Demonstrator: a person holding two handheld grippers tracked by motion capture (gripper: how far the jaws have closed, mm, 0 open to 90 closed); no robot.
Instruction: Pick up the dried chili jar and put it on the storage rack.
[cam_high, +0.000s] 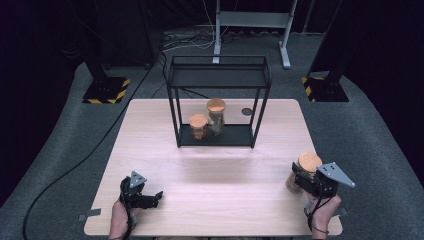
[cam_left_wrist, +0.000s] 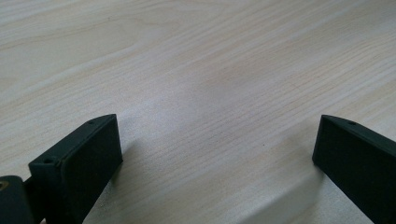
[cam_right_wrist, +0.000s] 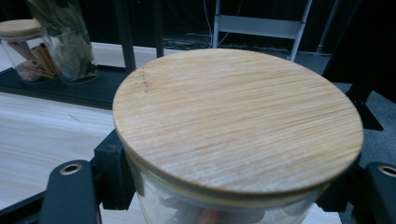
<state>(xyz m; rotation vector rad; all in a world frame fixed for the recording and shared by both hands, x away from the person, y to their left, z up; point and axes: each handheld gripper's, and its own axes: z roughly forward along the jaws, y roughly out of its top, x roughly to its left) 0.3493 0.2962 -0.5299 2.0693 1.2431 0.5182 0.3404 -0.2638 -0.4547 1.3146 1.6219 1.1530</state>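
— What stands at the far middle of the tabletop (cam_high: 210, 165)?
— A black wire shelf rack (cam_high: 218, 80), with two wooden-lidded glass jars on its bottom tray: a short jar (cam_high: 198, 126) and, just beside it on the right, a taller jar (cam_high: 216, 116) holding dried leaves.
— Anything else on the wood?
— A small dark round disc (cam_high: 247, 111) near the rack's right legs.
— And beyond?
— Grey carpet (cam_high: 60, 135), loose cables (cam_high: 185, 42), a grey metal stand (cam_high: 252, 22), and yellow-and-black striped bases (cam_high: 106, 91) at both sides.

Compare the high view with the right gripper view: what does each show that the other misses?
High view alone: the left gripper, open over bare table, and the rack's top shelf. Right gripper view alone: the lid's wood grain and the jaws at the glass below it. Both: the held jar in the right gripper, and two jars on the rack's bottom shelf.
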